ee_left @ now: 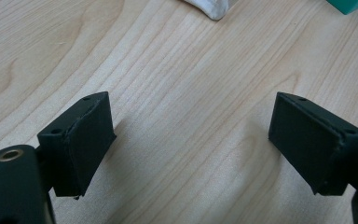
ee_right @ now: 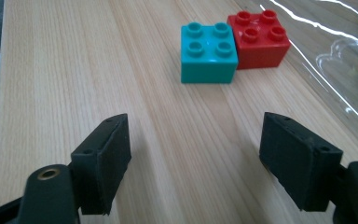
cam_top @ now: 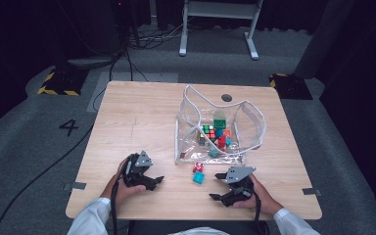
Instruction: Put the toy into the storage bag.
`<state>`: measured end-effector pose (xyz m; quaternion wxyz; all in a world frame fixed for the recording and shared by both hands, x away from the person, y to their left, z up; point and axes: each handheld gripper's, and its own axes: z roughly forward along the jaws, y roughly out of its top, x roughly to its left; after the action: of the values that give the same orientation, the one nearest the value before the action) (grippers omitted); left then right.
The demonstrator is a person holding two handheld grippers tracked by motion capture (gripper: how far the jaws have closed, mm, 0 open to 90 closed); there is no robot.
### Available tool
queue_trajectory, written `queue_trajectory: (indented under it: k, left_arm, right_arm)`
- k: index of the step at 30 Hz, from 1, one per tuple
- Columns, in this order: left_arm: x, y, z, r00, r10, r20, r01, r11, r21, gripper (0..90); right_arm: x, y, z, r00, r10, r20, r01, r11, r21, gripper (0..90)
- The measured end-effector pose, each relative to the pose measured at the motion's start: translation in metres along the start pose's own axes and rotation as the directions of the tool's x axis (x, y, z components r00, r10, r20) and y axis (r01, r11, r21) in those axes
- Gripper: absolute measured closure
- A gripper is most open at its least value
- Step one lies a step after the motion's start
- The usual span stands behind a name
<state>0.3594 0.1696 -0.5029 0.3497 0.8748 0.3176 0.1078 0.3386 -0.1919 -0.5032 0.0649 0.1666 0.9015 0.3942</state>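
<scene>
A clear plastic bag (cam_top: 247, 117) with white trim stands open on the wooden table (cam_top: 137, 112), holding several coloured toy bricks and a puzzle cube (cam_top: 208, 131). In front of it lie a teal brick (cam_top: 198, 177) (ee_right: 208, 52) and a red brick (cam_top: 198, 168) (ee_right: 259, 39), touching side by side. My left gripper (cam_top: 157, 182) (ee_left: 191, 144) rests open on the table left of them, nothing between its jaws. My right gripper (cam_top: 218, 187) (ee_right: 196, 161) is open too, pointing left toward the two bricks, which lie a short way ahead of its jaws.
The bag's white corner (ee_left: 209, 8) and a teal edge (ee_left: 352, 4) show at the top of the left gripper view. The bag's flat clear flap (ee_right: 335, 60) lies right of the bricks. A round hole (cam_top: 226, 98) sits near the table's far edge.
</scene>
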Motion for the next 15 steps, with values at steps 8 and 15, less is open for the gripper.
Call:
queue_trajectory:
  k: [8, 15]
  left_arm:
    - [0.000, 0.000, 0.000, 1.0000, 0.000, 0.000, 0.000, 1.0000, 0.000, 14.1]
    - [0.000, 0.000, 0.000, 1.0000, 0.000, 0.000, 0.000, 1.0000, 0.000, 14.0]
  right_arm:
    - [0.003, 0.017, 0.020, 1.0000, -0.005, 0.002, 0.005, 1.000, -0.013, 24.7]
    - [0.004, 0.029, 0.033, 0.9995, -0.031, 0.000, 0.031, 0.999, -0.021, 24.6]
